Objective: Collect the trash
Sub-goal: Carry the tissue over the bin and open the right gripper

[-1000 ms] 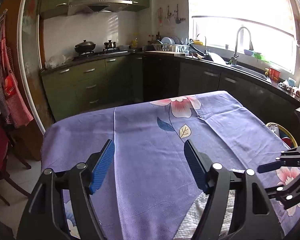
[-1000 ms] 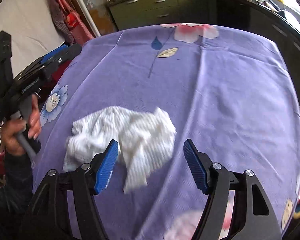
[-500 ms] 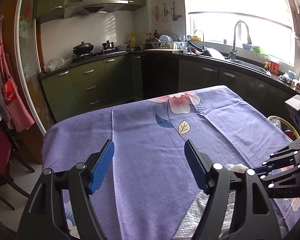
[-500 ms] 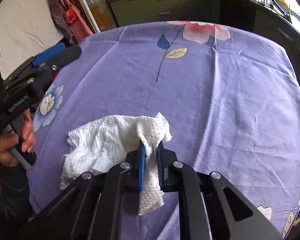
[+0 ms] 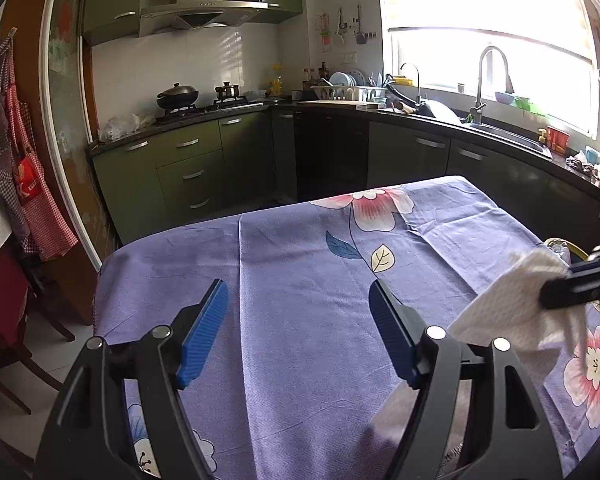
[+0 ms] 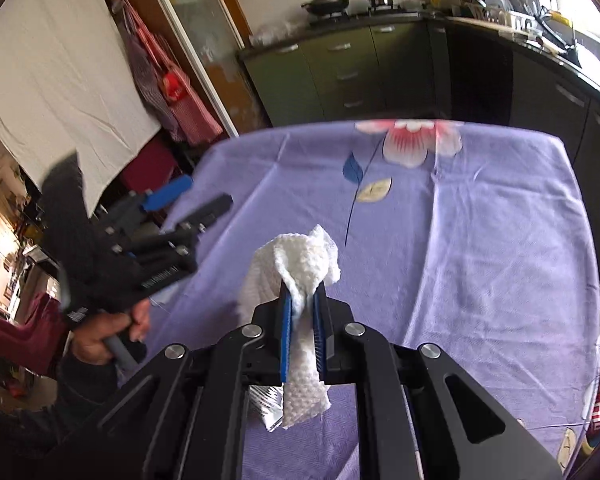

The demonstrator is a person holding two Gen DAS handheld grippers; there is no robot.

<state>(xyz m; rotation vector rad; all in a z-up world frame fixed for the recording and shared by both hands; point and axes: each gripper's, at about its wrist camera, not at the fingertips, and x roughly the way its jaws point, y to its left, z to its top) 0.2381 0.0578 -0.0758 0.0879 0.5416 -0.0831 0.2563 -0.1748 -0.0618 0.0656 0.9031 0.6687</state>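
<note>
The right gripper pinches a crumpled white paper towel, lifted clear of the purple floral tablecloth near the table's right edge, apparently bound for the yellow-rimmed bin just beyond it. The left gripper waits empty over the near edge, blue pads spread wide.

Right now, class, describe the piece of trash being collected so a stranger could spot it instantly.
Find the table under the purple flowered tablecloth. Above it, the right gripper is shut on a crumpled white paper towel, the only white, quilted thing hanging in the air.
</note>
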